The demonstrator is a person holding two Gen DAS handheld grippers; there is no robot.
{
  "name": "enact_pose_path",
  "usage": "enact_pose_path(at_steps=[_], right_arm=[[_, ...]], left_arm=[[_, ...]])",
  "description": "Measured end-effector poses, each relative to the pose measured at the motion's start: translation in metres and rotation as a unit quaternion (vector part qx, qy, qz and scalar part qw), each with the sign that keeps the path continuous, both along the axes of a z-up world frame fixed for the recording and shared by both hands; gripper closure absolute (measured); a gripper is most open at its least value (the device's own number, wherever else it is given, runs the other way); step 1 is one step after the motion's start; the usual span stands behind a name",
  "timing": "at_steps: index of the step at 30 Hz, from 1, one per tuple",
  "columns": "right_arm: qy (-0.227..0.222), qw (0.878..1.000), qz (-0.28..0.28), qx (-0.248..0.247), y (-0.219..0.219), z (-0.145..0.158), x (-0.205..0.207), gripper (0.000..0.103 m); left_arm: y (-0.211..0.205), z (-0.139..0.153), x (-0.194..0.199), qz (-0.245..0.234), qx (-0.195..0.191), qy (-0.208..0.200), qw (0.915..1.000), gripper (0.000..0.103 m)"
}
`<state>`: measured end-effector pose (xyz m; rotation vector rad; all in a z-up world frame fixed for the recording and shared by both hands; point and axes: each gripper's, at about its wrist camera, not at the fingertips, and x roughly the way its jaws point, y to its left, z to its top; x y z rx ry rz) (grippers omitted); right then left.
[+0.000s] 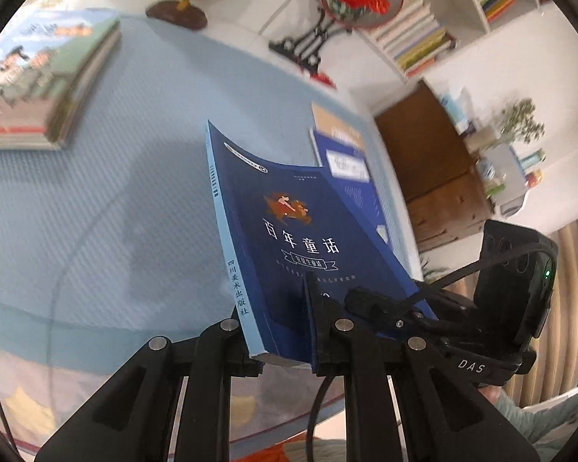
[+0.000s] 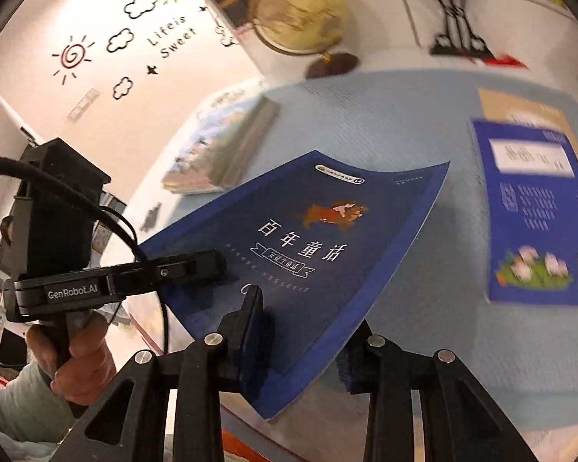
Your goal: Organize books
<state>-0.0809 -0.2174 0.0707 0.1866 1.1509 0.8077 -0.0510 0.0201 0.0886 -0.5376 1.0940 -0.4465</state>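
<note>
My dark blue book (image 2: pixel 300 261) reads "百年童话"; its spine (image 1: pixel 238 285) "四川美术出版社". My left gripper (image 2: pixel 211 265) says "GenRobot.AI"; the wall (image 2: pixel 171 36) "Life is Sweet".

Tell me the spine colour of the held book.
Light blue spine, against a dark navy cover; clearest in the left wrist view.

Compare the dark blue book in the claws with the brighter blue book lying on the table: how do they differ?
The dark blue book is lifted off the table and bowed; the brighter blue book lies flat. The dark one is gripped by the left claw and right claw; the brighter one is untouched, resting on a tan book. Both have blue covers.
</note>
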Motion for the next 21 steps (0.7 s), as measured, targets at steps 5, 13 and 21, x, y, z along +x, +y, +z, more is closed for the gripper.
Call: enact_pose_path(at_steps=[5, 13, 21], right_arm=[[-0.027, 0.999, 0.002, 0.034, 0.053, 0.033, 0.009, 0.07], [-0.034, 0.997, 0.037, 0.065, 0.186, 0.032, 0.052, 0.07], [-0.005, 0.998, 0.057, 0.038, 0.271, -0.007, 0.095, 0.07]], left_arm=[[0.067, 0.035, 0.012, 0.012, -0.006, -0.042, 0.999, 0.09], [0.192, 0.036, 0.048, 0.066, 0.033, -0.056, 0.9957, 0.089], [0.257, -0.012, 0.083, 0.098, 0.029, -0.005, 0.9948, 0.081]])
